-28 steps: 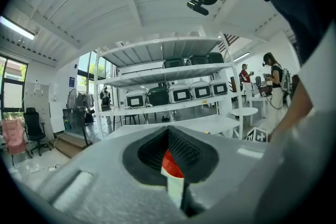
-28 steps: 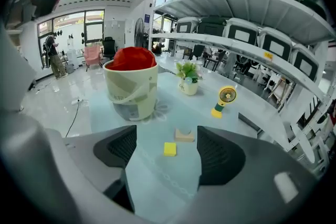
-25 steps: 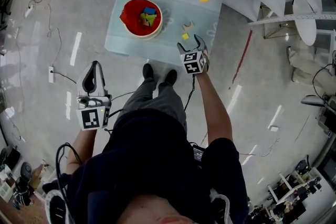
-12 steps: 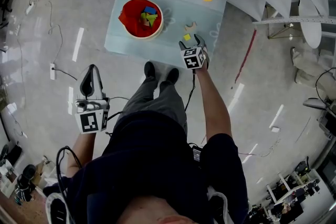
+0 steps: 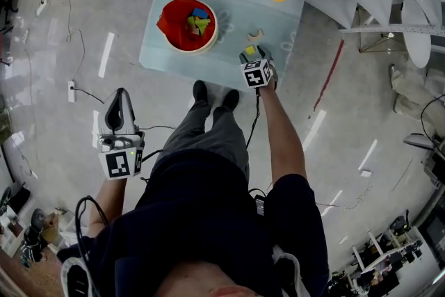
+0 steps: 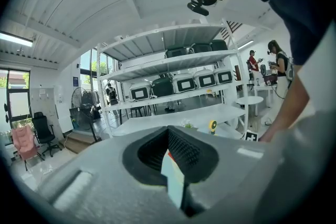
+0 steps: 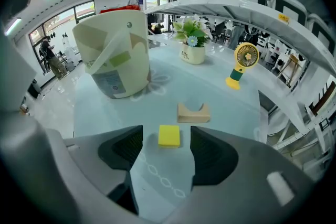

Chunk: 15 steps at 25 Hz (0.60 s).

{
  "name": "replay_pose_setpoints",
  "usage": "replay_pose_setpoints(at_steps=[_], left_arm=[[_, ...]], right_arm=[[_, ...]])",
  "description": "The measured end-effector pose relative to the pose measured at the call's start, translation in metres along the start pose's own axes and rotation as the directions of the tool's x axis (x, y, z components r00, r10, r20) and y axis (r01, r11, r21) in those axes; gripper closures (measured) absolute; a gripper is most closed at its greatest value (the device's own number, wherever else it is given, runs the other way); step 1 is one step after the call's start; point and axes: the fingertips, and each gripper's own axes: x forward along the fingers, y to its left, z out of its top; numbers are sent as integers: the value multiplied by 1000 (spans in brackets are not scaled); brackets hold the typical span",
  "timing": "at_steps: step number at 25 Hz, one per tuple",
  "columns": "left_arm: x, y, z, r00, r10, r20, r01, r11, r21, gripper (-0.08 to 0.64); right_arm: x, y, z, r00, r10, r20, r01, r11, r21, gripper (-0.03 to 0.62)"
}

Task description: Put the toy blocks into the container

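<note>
The right gripper [image 7: 167, 157] has wide jaws that are closing around the yellow block [image 7: 169, 136] on the table [image 7: 226, 94], not touching it. The left gripper [image 5: 122, 97] holds its jaws together, empty.

Yellow block [image 7: 169, 136]: matt, smooth faces. Arch block [image 7: 192, 112]: bare pale wood, matt. Container [image 7: 113, 55]: smooth wall with a slight sheen, label [image 7: 111, 83] looks like paper. Table [image 7: 220, 97]: smooth, glossy top. Floor [image 5: 55, 115]: polished, mirrors the lights.
</note>
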Motion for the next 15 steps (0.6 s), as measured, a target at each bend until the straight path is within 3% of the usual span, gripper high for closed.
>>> replay_pose_setpoints(at_steps=[15], left_arm=[[3, 7, -4, 1000, 21, -17, -21, 1000, 15, 560]], right_arm=[[13, -4, -9, 999, -23, -46, 23, 1000, -1, 443]])
